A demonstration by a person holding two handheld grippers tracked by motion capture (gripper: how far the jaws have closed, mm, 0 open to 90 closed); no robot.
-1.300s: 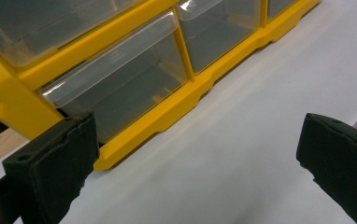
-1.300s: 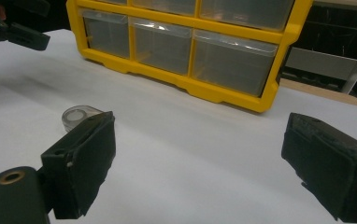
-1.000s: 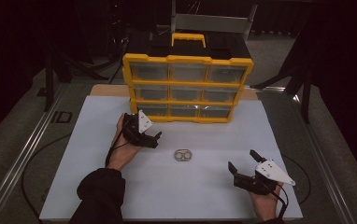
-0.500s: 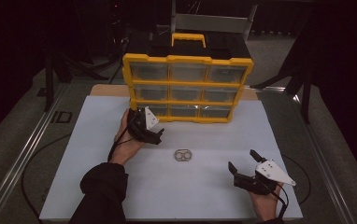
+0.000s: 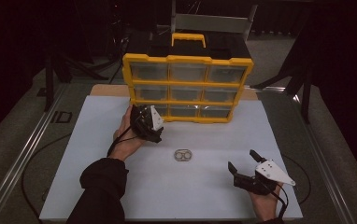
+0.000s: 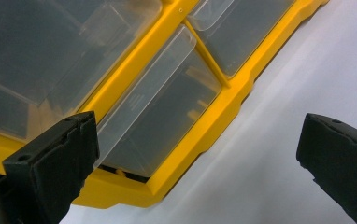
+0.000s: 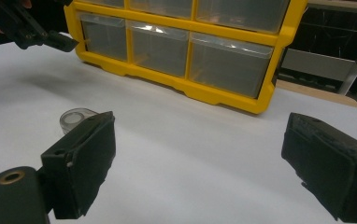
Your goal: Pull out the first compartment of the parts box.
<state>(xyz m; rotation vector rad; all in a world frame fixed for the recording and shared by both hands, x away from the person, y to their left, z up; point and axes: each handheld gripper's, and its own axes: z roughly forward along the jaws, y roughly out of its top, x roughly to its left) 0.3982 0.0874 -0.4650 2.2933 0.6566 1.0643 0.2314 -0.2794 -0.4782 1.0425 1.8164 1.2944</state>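
A yellow drawer organizer (image 5: 188, 88) with clear drawers stands upright at the back of the white table. My left gripper (image 5: 154, 133) is open, close in front of the cabinet's bottom row at its left end. In the left gripper view, the gripper (image 6: 195, 158) has a clear bottom drawer (image 6: 158, 107) just ahead of its spread jaws, with nothing between them. A small clear double-ring piece (image 5: 183, 155) lies on the table mid-front. My right gripper (image 5: 241, 159) rests open near the front right, empty. The right gripper (image 7: 204, 168) faces the organizer (image 7: 186, 37), with the clear piece (image 7: 74, 117) beside its left jaw.
The white table top (image 5: 97, 140) ends at metal rails on both sides. A wooden board edge (image 5: 106, 91) shows behind the organizer. A black carry handle area with a yellow grip (image 5: 188, 39) tops the cabinet. The left gripper (image 7: 32, 28) shows far off in the right gripper view.
My left gripper has moved forward and slightly right, closer to the organizer's bottom-left drawer. The right gripper and the clear piece have stayed put.
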